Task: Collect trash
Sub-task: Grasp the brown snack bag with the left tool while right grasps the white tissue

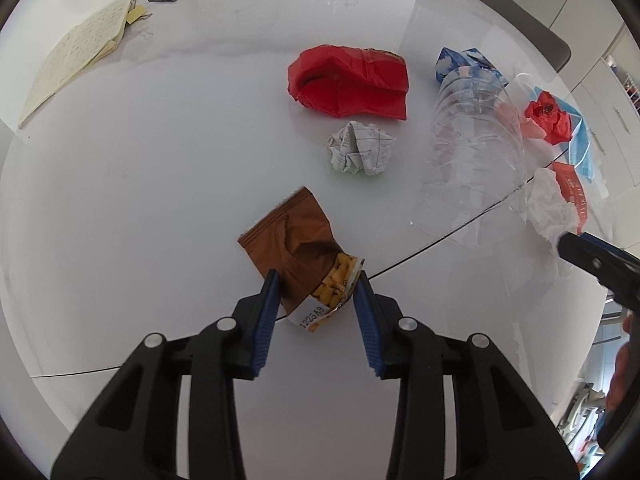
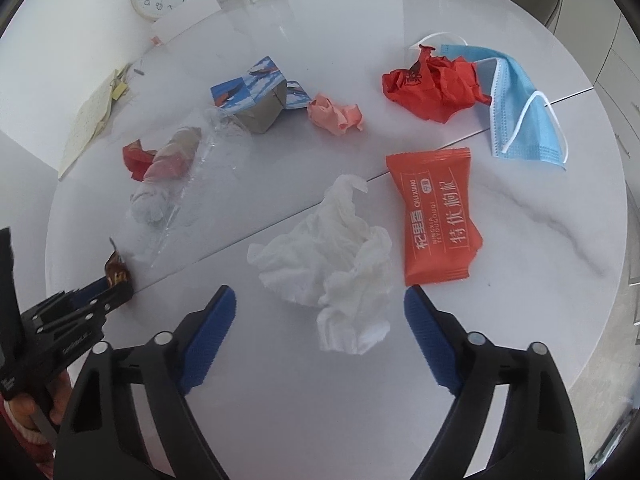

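Observation:
My left gripper (image 1: 318, 280) is shut on a torn brown snack bag (image 1: 288, 240) that lies on the white table (image 1: 160, 184); both blue pads press its open end, where yellow snacks show. In the right wrist view the same bag (image 2: 116, 268) sits at the left gripper's (image 2: 102, 292) tips. My right gripper (image 2: 320, 292) is open, pointing down over a crumpled white tissue (image 2: 332, 248). The tissue lies between its fingers, and neither pad touches it. An orange-red wrapper (image 2: 436, 216) lies just right of the tissue.
More litter lies on the table: a red paper bag (image 1: 348, 84), a printed paper ball (image 1: 360, 150), a clear bottle (image 1: 472, 128), a blue box (image 2: 252, 92), pink paper (image 2: 336, 114), red paper (image 2: 432, 88), a blue mask (image 2: 524, 120). A notebook (image 1: 76, 52) and pen (image 1: 162, 0) are far left.

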`<state>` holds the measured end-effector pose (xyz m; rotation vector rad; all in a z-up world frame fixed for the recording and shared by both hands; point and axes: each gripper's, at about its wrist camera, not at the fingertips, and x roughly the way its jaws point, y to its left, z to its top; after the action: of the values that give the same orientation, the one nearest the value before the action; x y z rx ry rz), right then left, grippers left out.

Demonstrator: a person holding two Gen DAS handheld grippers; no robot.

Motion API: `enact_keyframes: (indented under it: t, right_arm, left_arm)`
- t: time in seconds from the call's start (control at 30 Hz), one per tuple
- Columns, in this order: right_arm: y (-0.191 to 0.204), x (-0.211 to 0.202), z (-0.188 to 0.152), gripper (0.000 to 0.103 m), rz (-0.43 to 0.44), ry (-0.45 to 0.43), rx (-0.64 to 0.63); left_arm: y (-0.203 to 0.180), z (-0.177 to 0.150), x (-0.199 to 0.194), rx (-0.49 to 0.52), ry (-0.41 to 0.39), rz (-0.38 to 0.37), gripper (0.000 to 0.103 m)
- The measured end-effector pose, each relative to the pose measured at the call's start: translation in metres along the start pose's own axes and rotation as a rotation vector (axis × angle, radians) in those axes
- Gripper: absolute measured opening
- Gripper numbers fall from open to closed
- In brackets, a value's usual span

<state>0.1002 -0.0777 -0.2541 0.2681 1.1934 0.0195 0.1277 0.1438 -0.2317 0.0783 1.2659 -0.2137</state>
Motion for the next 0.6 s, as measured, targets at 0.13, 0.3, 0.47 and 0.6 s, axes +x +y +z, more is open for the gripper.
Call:
enact_keyframes:
  t: [0.13,0.3,0.47,0.6]
  right_arm:
    - [0.011,0.003,0.004,0.082,-0.004,-0.002,-0.025]
    - [0.021,0.014,0.008,0.065,-0.020,0.016,-0.048]
    - [0.020,0.020,0.006,0.028,-0.007,0.032,-0.048]
    - [0.016,0.016,-0.002,0.021,0.014,0.025,-0.041]
  left_arm:
    - [0.008,-0.002,-0.004,-0.022,-0.017,-0.028,0.037]
    - [0.015,-0.003,-0.010,-0.032,-0.030,-0.048,0.036]
    - [0.020,-0.003,-0.014,-0.021,-0.038,-0.047,0.034]
    - [0.020,-0.005,-0.016,-0.013,-0.043,-0.047,0.033]
